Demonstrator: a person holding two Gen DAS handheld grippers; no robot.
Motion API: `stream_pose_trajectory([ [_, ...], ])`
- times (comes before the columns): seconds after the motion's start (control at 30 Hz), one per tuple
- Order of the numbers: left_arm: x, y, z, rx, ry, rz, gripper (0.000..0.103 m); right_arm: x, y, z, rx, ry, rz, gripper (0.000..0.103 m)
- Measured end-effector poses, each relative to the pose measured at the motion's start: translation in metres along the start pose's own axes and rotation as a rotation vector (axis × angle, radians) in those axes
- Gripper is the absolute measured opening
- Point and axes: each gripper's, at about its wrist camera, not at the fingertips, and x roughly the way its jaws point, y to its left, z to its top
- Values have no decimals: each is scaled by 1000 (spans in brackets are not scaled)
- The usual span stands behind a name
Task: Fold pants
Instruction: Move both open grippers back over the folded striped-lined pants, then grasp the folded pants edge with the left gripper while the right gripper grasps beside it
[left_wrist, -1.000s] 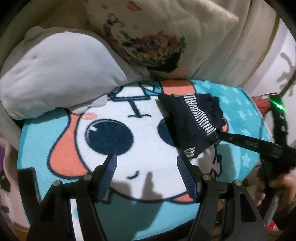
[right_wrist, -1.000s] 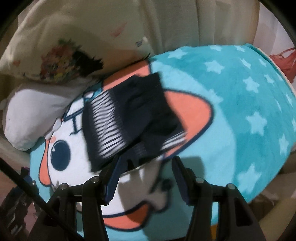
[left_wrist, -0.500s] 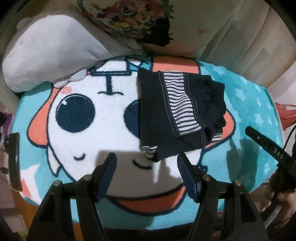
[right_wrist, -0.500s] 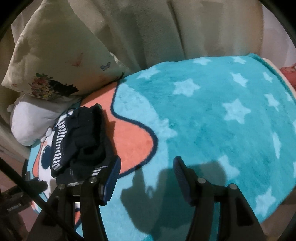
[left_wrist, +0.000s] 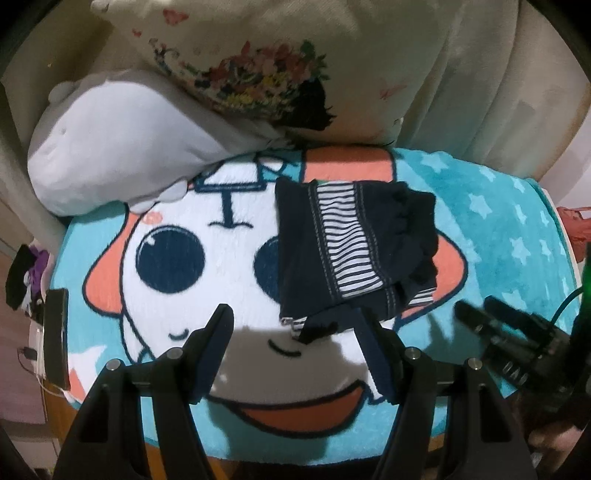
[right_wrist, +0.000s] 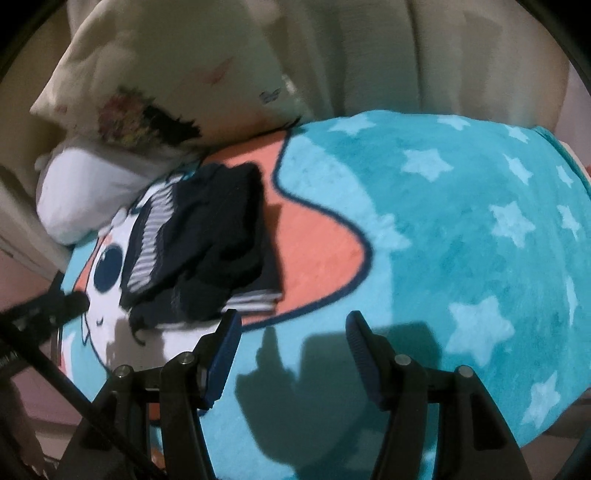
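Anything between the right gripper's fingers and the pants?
Nothing: only bare blanket and the gripper's shadow separate the open right gripper from the folded pants, as the right wrist view shows.

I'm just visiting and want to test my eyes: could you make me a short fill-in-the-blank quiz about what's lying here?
1. The folded dark pants have a panel of white and navy ____.
2. The pants lie on a teal blanket dotted with pale ____.
3. Between the open fingers of the left gripper there is ____.
4. Behind the white plush cushion leans a pillow printed with ____.

Missing words: stripes; stars; nothing; flowers
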Motion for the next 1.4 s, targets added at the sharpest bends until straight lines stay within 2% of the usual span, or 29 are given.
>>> stream_pose_trajectory([
  [0.2, -4, 4, -1, 40, -13, -5, 66, -3, 13, -6, -1, 4, -19, 65],
  [0.77, 6, 23, -4, 25, 38, 13, 66, -2, 14, 2, 46, -1, -12, 66],
  [0.9, 11, 23, 1, 17, 47, 10, 66, 2, 8, 14, 71, -3, 40, 70],
  [1.0, 21, 33, 10, -37, 61, -62, 66, 8, 1, 32, 106, -11, 118, 76],
  [1.07, 32, 46, 19, -111, 67, -145, 66, 16, -3, 46, 119, -11, 150, 79],
  [1.2, 57, 64, 35, -183, 57, -244, 66, 40, -10, 71, 155, 6, 202, 80],
  [1.4, 102, 78, 47, -312, 133, -423, 66, 69, -13, 86, 212, 54, 312, 80],
])
